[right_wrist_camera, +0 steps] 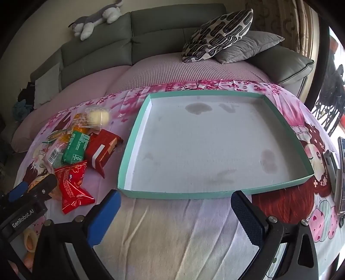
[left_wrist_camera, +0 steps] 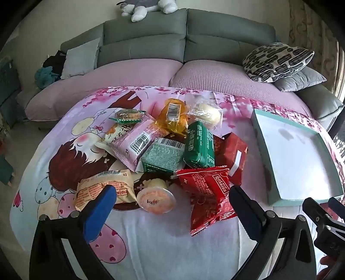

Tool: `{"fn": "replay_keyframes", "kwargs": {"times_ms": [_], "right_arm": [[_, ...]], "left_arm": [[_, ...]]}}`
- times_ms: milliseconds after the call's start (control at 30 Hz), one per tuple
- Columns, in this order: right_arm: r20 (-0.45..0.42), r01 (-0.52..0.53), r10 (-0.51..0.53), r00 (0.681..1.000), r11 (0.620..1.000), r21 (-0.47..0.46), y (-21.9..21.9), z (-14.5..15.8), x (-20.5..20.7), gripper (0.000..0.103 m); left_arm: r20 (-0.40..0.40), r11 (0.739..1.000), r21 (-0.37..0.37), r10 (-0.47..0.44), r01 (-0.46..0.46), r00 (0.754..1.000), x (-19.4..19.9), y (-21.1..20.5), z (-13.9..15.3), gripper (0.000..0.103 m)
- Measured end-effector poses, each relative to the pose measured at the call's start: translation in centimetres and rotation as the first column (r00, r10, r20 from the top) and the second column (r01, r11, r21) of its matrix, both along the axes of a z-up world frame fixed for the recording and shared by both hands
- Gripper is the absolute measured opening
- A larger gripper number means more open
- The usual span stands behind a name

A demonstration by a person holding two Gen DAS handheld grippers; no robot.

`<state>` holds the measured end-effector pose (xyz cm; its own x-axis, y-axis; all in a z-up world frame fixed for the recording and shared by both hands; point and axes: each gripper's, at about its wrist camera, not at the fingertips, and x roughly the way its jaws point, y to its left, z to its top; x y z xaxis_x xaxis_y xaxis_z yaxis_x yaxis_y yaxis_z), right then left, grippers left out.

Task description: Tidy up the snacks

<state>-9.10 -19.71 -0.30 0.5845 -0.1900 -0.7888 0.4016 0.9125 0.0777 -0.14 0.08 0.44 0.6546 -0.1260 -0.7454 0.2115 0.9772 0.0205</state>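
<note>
A pile of wrapped snacks lies on the cartoon-print cloth: a red packet (left_wrist_camera: 208, 195), a dark red pack (left_wrist_camera: 234, 157), a green pack (left_wrist_camera: 199, 147), a pink pack (left_wrist_camera: 134, 142), a tan packet (left_wrist_camera: 103, 189) and a small jelly cup (left_wrist_camera: 156, 200). My left gripper (left_wrist_camera: 170, 206) hovers open just in front of the pile, nothing between its blue fingers. To the right sits a shallow teal box (right_wrist_camera: 138, 131) with a white, stained floor and nothing in it. My right gripper (right_wrist_camera: 175, 215) stands open before the box's near wall. The red packet (right_wrist_camera: 72, 185) also shows in the right wrist view.
A grey sofa (left_wrist_camera: 185, 41) with pink seat covers stands behind the table, with a patterned cushion (right_wrist_camera: 217, 35) and a plush toy (right_wrist_camera: 94, 19) on it. A phone-like object (right_wrist_camera: 341, 172) lies at the table's right edge. Bare cloth stretches between the grippers and me.
</note>
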Motion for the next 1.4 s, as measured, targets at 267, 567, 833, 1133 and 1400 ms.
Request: {"fn": "replay_keyframes", "kwargs": {"times_ms": [267, 567, 833, 1133, 1400], "right_arm": [[0.007, -0.001, 0.001, 1.000, 1.000, 0.004, -0.12, 0.16, 0.05, 0.103], [0.005, 0.005, -0.005, 1.000, 1.000, 0.008, -0.15, 0.16, 0.15, 0.103], [-0.002, 0.012, -0.012, 1.000, 1.000, 0.014, -0.21, 0.00, 0.28, 0.103], [-0.009, 0.016, -0.016, 1.000, 1.000, 0.016, -0.33, -0.24, 0.26, 0.103], [-0.018, 0.019, -0.018, 1.000, 1.000, 0.018, -0.36, -0.36, 0.38, 0.103]], "left_arm": [[0.002, 1.000, -0.017, -0.002, 0.002, 1.000, 0.18, 0.26, 0.57, 0.103], [0.004, 1.000, -0.019, -0.006, 0.006, 1.000, 0.37, 0.32, 0.77, 0.103], [0.001, 1.000, -0.022, -0.004, 0.004, 1.000, 0.48, 0.47, 0.76, 0.103], [-0.008, 1.000, -0.018, -0.004, 0.004, 1.000, 0.73, 0.38, 0.65, 0.103], [-0.016, 1.000, -0.016, -0.002, 0.001, 1.000, 0.80, 0.48, 0.50, 0.103]]}}
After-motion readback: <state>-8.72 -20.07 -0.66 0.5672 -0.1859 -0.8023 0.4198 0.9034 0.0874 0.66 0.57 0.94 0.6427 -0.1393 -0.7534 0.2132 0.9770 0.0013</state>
